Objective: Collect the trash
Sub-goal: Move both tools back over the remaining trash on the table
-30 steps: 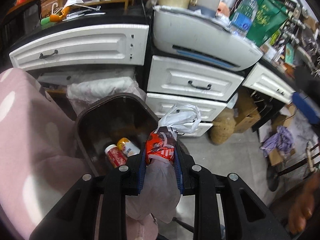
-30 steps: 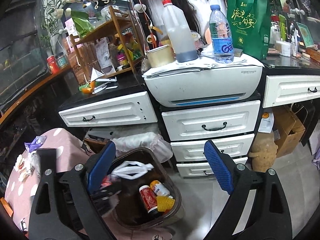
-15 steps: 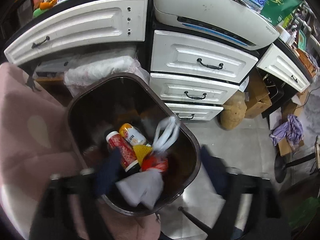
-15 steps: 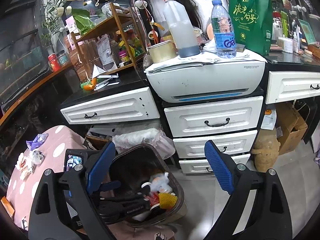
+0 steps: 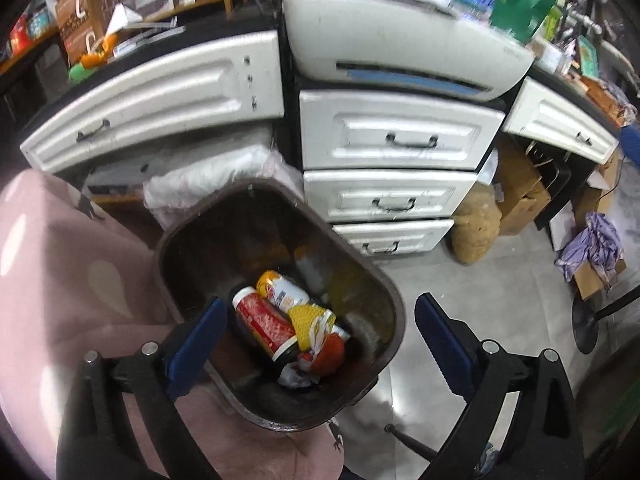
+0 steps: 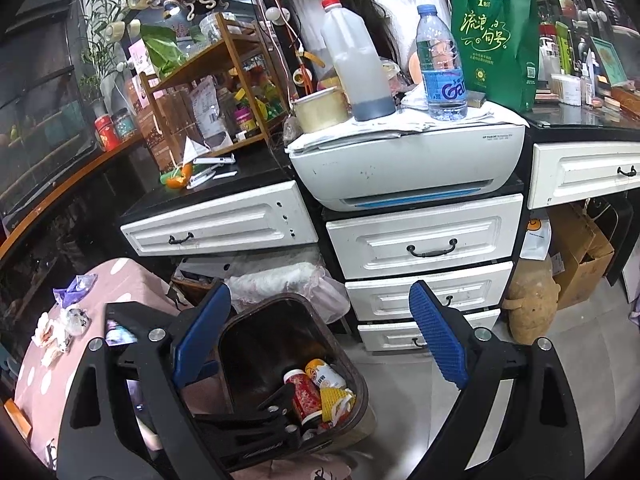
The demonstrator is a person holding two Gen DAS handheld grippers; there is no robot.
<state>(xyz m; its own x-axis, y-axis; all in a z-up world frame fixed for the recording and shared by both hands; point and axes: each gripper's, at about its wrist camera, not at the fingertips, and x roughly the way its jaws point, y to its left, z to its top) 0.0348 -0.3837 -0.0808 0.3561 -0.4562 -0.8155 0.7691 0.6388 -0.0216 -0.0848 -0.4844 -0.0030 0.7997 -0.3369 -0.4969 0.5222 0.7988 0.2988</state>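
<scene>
A dark brown trash bin (image 5: 384, 280) stands on the floor by the pink table; it also shows in the right wrist view (image 6: 256, 320). Inside lie a red bottle (image 5: 264, 326), a yellow-capped bottle (image 5: 282, 290), yellow mesh (image 5: 306, 320) and the red-and-white bag of trash (image 5: 320, 356). My left gripper (image 5: 320, 344) is open and empty, just above the bin. My right gripper (image 6: 320, 340) is open and empty, higher up, looking down on the bin and the left gripper's fingers (image 6: 276, 400).
White drawers (image 5: 400, 144) and a printer (image 6: 404, 160) stand behind the bin. The pink dotted tablecloth (image 6: 52, 368) at left carries more scraps (image 6: 60, 324). A white bag (image 5: 208, 176) lies behind the bin. Boxes (image 5: 520, 188) and a purple cloth (image 5: 592, 248) sit at right.
My left gripper opened and let the red-and-white bag drop into the bin. It then drew back a little above the bin. The right gripper barely moved.
</scene>
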